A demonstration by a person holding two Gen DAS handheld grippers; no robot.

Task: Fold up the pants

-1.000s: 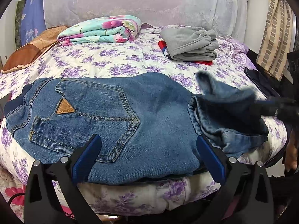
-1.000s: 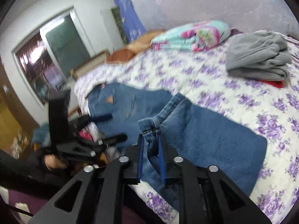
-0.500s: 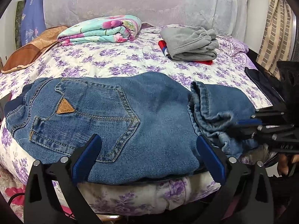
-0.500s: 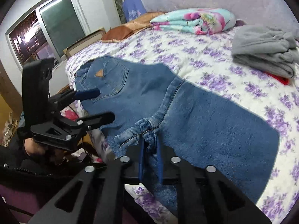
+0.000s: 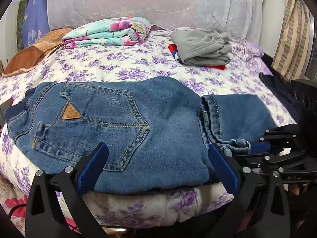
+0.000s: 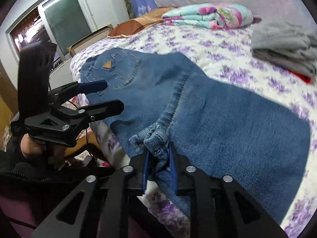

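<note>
Blue jeans (image 5: 122, 127) lie on the flowered bed (image 5: 122, 65), back pocket up, the legs folded back over the right part (image 5: 237, 115). My left gripper (image 5: 158, 164) is open and empty at the near bed edge, over the jeans' lower edge. My right gripper (image 6: 159, 162) is shut on the bunched hem of the jeans (image 6: 156, 138) at the bed's near edge; it also shows in the left wrist view (image 5: 255, 146). The left gripper shows open in the right wrist view (image 6: 111, 97).
A folded floral blanket (image 5: 107, 31) and folded grey clothes (image 5: 202, 45) on a red item lie at the back of the bed. A brown pillow (image 5: 29, 57) is at the far left. A window (image 6: 59, 21) is left; a curtain (image 5: 287, 39) is right.
My right gripper has carried the jeans' hem down and laid the folded leg flat on the bed, ending low at the near edge. The left gripper has stayed still and open.
</note>
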